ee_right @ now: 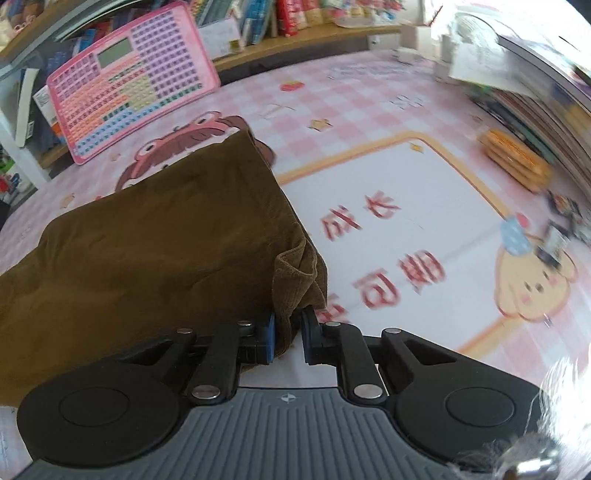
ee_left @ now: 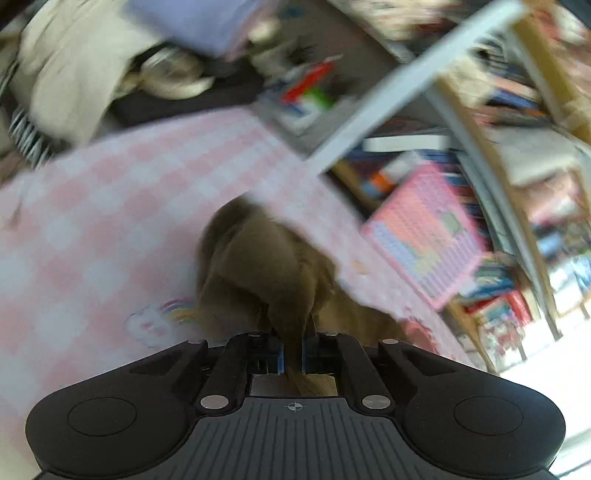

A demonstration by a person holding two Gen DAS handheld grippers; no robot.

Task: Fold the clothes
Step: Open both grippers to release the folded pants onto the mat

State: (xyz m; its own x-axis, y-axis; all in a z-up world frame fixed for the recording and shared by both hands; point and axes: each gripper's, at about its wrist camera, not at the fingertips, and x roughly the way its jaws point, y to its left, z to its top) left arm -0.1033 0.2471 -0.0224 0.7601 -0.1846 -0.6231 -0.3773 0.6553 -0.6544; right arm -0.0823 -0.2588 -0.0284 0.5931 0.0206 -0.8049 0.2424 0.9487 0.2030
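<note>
Right up close, the right gripper (ee_right: 288, 338) has its blue-padded fingers (ee_right: 269, 341) pinched on a bunched corner of the brown garment (ee_right: 155, 251) — the cloth is squeezed into the narrow gap between the jaws, with a little ribbed fold standing up just above them. From there the garment spreads away to the left, lying in a broad, loosely creased sheet on the pink checked table cover (ee_right: 369, 110). Over in the left wrist view, much blurred, the left gripper (ee_left: 293, 354) is clamped on the same brown garment (ee_left: 258, 258), a thin strip of fabric running straight down between its closed jaws while the rest hangs in a bunched mass in front of the checked cover (ee_left: 110, 221). Beyond the cloth, a pink keyboard-style toy board (ee_right: 129, 81) leans against the shelf of books (ee_right: 266, 18), and a stack of books (ee_right: 535, 110) sits at the right edge of the table.
</note>
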